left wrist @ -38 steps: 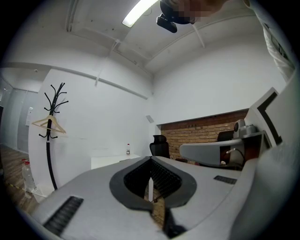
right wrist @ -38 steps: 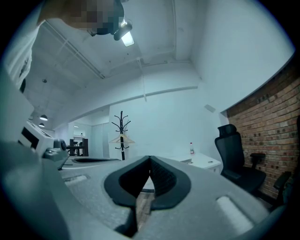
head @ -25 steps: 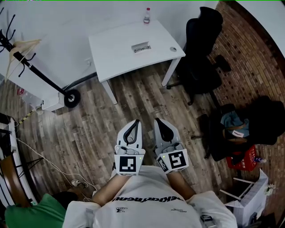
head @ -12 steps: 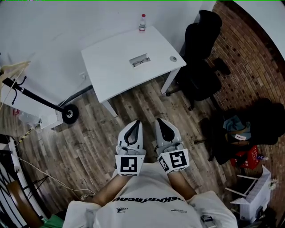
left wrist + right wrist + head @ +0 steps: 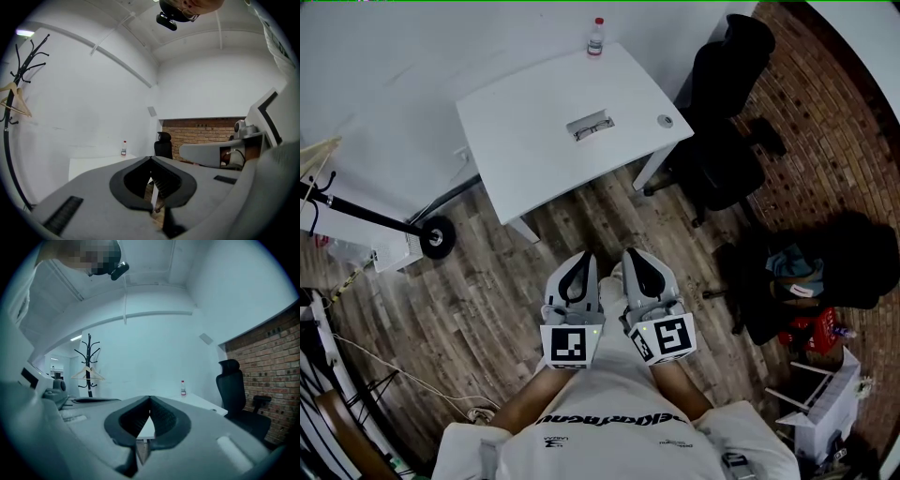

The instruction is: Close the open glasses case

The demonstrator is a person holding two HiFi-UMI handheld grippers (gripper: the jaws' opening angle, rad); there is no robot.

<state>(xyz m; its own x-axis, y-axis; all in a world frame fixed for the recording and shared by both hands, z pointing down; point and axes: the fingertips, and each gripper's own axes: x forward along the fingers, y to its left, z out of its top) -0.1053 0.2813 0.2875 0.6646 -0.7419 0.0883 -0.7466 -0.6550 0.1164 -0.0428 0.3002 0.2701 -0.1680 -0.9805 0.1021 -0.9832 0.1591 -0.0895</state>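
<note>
You have stepped nearer the counter (image 5: 517,141); keep the left tool (image 5: 584,256) and right tool (image 5: 631,254) pinched together, empty, until the glasses case (image 5: 591,125) is close.

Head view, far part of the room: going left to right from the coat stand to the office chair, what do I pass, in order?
Coat stand base → glasses case → small round disc → black office chair. The bottle is left out because it sits almost straight above the case.
</note>
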